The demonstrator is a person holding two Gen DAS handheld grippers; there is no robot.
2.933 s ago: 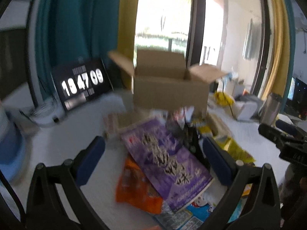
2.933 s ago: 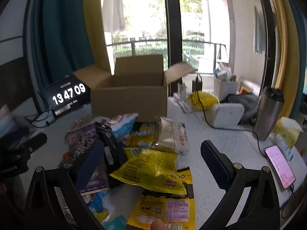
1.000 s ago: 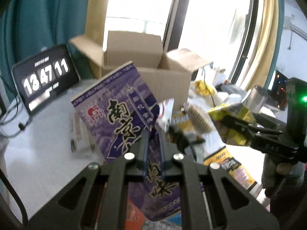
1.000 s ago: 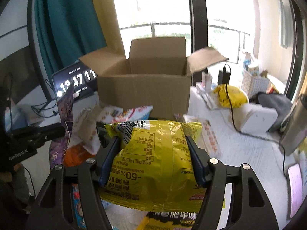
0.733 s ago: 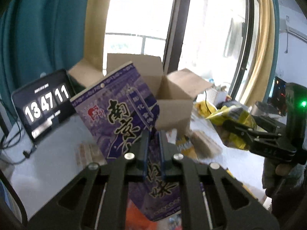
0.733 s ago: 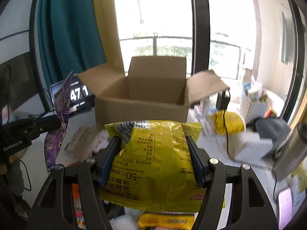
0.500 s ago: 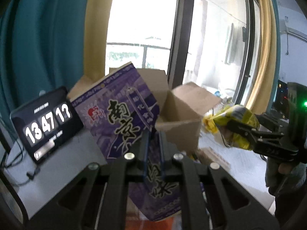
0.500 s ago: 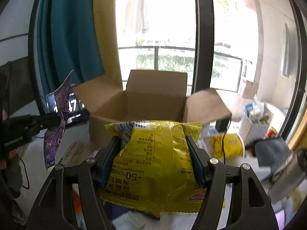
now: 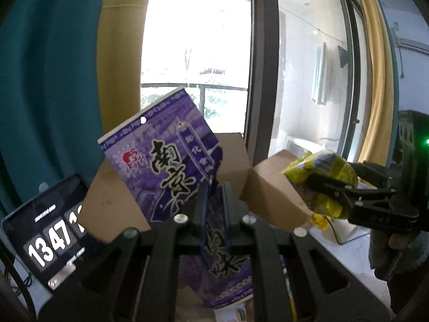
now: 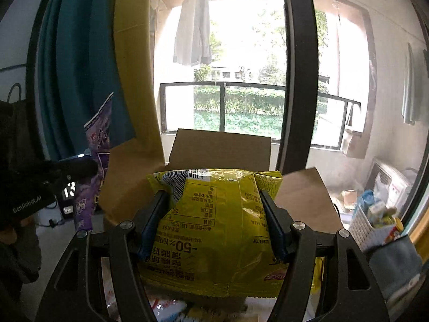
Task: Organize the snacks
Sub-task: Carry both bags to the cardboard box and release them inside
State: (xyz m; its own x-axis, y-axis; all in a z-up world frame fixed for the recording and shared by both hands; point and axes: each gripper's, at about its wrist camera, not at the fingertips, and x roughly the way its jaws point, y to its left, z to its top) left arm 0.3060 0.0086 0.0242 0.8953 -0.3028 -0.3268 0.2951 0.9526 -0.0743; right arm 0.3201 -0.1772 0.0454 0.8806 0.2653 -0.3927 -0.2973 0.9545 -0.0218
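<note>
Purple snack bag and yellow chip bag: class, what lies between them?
In the left wrist view, the open cardboard box lies between the purple snack bag and the yellow chip bag; its flaps fill the gap.

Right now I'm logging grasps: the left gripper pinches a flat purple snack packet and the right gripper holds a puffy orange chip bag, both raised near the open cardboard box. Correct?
Not quite. The puffy chip bag in the right gripper is yellow, as the right wrist view shows. The left gripper does pinch the flat purple snack packet, both near the open cardboard box.
</note>
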